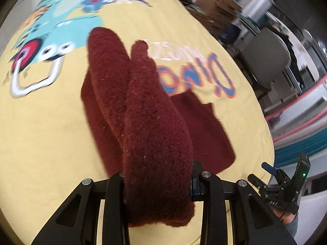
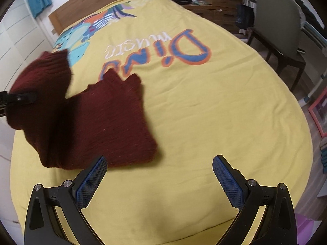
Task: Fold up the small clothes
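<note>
One gripper, the left (image 1: 157,185), is clamping the maroon sweater (image 2: 106,122), lifting its left edge; right gripper (image 2: 159,175), jaws wide and empty, is hovering near its right hem.

Both the left hand-held gripper (image 1: 157,185) and the right hand-held gripper (image 2: 159,175) have black angular linkage arms with silver pivot screws, the right's fingers (image 2: 92,181) faced with blue textured pads.
</note>
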Demonstrator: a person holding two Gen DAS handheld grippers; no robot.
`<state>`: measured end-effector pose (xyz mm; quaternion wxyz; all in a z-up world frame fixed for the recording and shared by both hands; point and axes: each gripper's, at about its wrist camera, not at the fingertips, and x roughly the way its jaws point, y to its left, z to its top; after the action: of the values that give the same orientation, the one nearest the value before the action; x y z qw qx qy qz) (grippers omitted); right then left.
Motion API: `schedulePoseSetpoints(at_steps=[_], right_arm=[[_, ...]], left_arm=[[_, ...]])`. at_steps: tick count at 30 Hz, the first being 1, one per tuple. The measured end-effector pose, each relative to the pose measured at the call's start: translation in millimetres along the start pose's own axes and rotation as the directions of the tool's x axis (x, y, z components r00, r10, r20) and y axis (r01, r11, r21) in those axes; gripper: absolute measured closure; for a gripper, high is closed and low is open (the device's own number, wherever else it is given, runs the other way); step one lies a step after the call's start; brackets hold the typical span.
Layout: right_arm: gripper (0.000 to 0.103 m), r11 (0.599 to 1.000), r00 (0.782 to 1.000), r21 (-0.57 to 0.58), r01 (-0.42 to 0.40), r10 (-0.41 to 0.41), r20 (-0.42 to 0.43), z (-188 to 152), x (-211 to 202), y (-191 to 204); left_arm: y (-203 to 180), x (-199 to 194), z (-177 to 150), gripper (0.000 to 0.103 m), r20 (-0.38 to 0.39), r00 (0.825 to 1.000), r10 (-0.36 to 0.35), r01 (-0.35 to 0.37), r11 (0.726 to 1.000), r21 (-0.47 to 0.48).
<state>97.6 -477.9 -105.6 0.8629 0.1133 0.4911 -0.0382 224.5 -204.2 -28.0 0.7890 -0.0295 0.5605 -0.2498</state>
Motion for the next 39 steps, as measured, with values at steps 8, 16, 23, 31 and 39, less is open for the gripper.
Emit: schedulePoseSetpoints(at_steps=[8,16,23,31,39], right_arm=[[0.0,0.999,0.999,0.031,0.028,-0.027,-0.043,-8,5,-26],[0.0,0.999,0.997,0.027,0.034,-0.032,-0.068,-15,13,-30],[0.0,1.0,0.998,0.011,0.027,-0.026,-0.059,-11,9,-24],[0.0,0.999,0.999,-0.04,0.01,-0.012,-0.037,0,-4,-5],[0.0,0.992,1.0,-0.122,-0.022,0.022,-0.004,37,-20,36]], left_arm=[[-65,92,4,0.076,-0.096,0.993,0.062,-0.057,0.997,0.052],[-64,131,-9,0.065,-0.154,0.973,0.172,-0.17,0.985,0.024],[-64,107,3,0.04,-0.16,0.979,0.127,-0.132,0.991,-0.021],[-55,61,7,0.014,-0.115,0.989,0.092,-0.099,0.993,-0.059],[-3,21,-5,0.002,-0.094,0.991,0.098,-0.111,0.984,-0.138]])
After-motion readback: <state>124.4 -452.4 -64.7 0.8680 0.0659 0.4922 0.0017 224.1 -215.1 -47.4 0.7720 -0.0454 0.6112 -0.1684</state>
